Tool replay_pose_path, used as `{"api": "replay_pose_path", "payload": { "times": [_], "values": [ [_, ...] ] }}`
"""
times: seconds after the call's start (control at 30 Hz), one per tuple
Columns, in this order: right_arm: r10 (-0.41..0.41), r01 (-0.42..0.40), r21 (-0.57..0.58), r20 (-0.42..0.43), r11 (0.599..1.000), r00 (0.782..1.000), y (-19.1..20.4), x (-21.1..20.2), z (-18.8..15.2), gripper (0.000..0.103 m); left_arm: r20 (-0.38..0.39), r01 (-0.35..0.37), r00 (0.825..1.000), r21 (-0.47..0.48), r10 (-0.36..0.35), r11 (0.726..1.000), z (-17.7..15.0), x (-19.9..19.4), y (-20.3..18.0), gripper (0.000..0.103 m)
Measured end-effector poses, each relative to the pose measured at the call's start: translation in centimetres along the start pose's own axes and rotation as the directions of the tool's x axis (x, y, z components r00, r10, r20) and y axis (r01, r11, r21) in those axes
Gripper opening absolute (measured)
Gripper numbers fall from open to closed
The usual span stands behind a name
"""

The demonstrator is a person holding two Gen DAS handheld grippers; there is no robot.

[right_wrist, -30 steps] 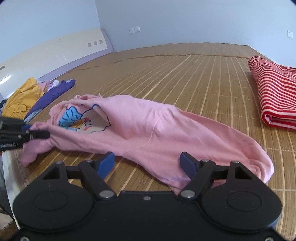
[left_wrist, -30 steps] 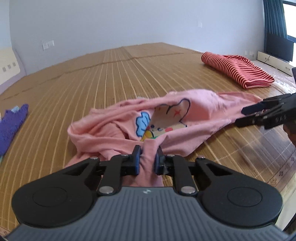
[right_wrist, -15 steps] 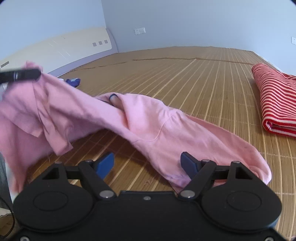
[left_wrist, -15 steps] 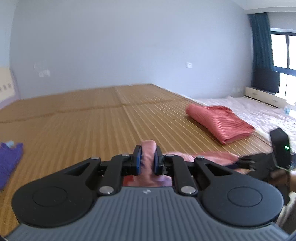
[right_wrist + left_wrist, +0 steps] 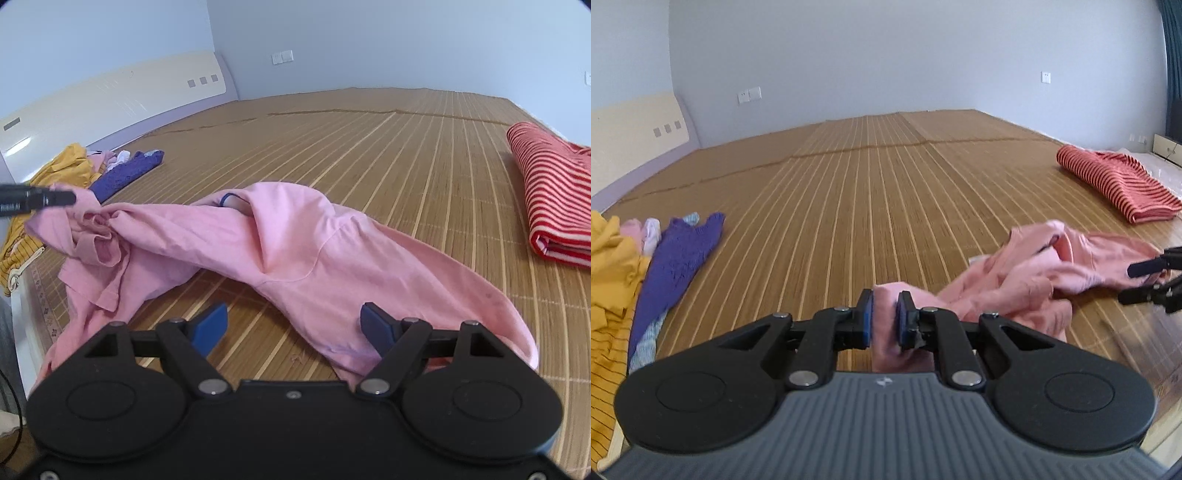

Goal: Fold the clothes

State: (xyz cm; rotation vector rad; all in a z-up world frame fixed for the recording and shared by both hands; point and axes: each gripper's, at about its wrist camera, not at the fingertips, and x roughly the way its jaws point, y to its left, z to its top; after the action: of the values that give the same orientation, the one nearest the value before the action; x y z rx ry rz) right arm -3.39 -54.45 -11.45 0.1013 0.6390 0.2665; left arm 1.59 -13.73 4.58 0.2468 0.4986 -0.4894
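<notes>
A pink shirt (image 5: pixel 295 251) lies crumpled on the bamboo mat (image 5: pixel 369 155), with one end lifted at the left. My left gripper (image 5: pixel 885 319) is shut on a bunch of the pink shirt (image 5: pixel 1027 269), which trails off to the right. The left gripper also shows in the right wrist view (image 5: pixel 55 199), holding that raised end. My right gripper (image 5: pixel 293 325) is open and empty, low over the mat at the shirt's near edge. Its fingers (image 5: pixel 1145 266) show at the right edge of the left wrist view.
A folded red-striped garment (image 5: pixel 550 199) lies at the right; it also shows in the left wrist view (image 5: pixel 1115 181). A pile of yellow (image 5: pixel 609 266) and purple clothes (image 5: pixel 676 258) sits at the left. A cream headboard (image 5: pixel 110 96) stands behind.
My left gripper lifted the pink shirt's end, then swung left and came down lower with it. The shirt is pulled out and its print is hidden. The right gripper stayed open and nearly still.
</notes>
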Motion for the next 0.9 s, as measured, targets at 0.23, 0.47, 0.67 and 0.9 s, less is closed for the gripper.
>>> {"api": "replay_pose_path", "payload": {
  "times": [0.23, 0.47, 0.67, 0.9],
  "values": [
    [0.094, -0.094, 0.018, -0.005, 0.995, 0.996, 0.6, -0.6, 0.0, 0.080, 0.005, -0.019, 1.000, 0.036, 0.019, 0.999, -1.3, -0.4, 0.4, 0.017],
    [0.290, -0.291, 0.074, 0.022, 0.954, 0.957, 2.9, -0.2, 0.2, 0.079, 0.005, 0.007, 1.000, 0.018, -0.007, 1.000, -2.5, -1.3, 2.0, 0.017],
    [0.402, -0.404, 0.017, 0.071, 0.915, 0.913, 7.8, -0.4, 1.0, 0.079, 0.009, 0.063, 0.998, 0.028, -0.063, 0.998, -3.2, -2.0, 1.7, 0.017],
    [0.299, -0.289, -0.187, 0.028, 0.939, 0.954, 13.6, 2.5, 2.2, 0.049, 0.012, 0.098, 0.995, 0.062, -0.099, 0.993, -4.1, -2.7, 1.2, 0.038]
  ]
}}
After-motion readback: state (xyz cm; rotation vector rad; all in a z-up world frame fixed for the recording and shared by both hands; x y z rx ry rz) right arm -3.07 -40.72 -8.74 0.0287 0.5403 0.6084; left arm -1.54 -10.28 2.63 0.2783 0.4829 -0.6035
